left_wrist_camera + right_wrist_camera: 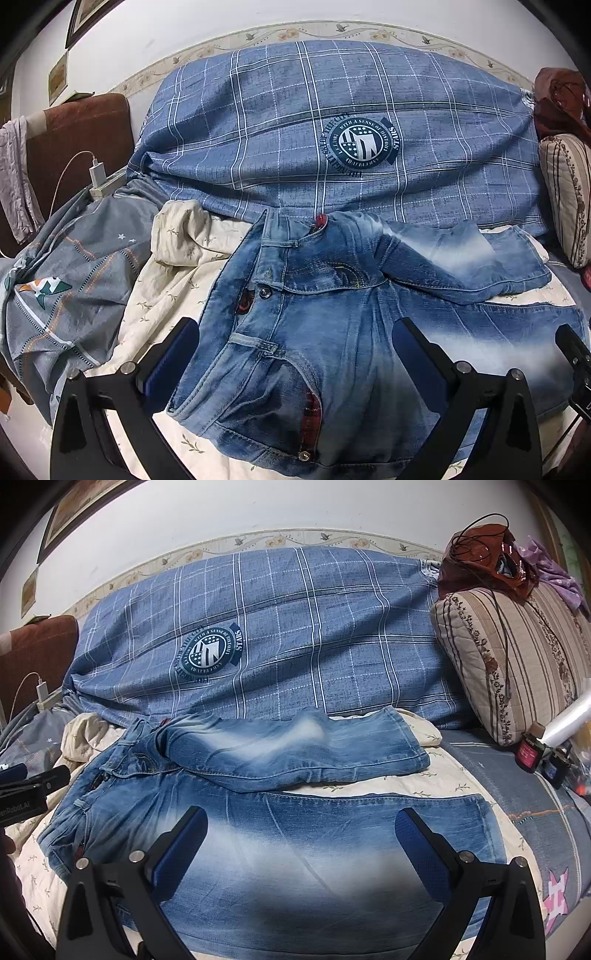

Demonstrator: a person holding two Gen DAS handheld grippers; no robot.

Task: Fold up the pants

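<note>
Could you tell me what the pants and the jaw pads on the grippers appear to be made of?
The pants look like faded blue denim: visible twill weave, contrast stitching, metal rivet button. The pads look like blue rubber or textured plastic, finely dimpled and matte; which of the two is unclear.

Home bedroom: bed with blue plaid quilt (295, 122), striped pillow (517, 657), framed pictures (85, 18).

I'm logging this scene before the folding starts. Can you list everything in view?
jeans: one, faded blue, spread on the cream sheet, legs apart.
checked duvet: one, blue, piled behind.
grey quilt: one, left of the jeans.
striped cushion: one, beige, at right.
charger: one, white, far left.
left gripper: jaws open over the waistband.
right gripper: jaws open over the near leg.
</note>
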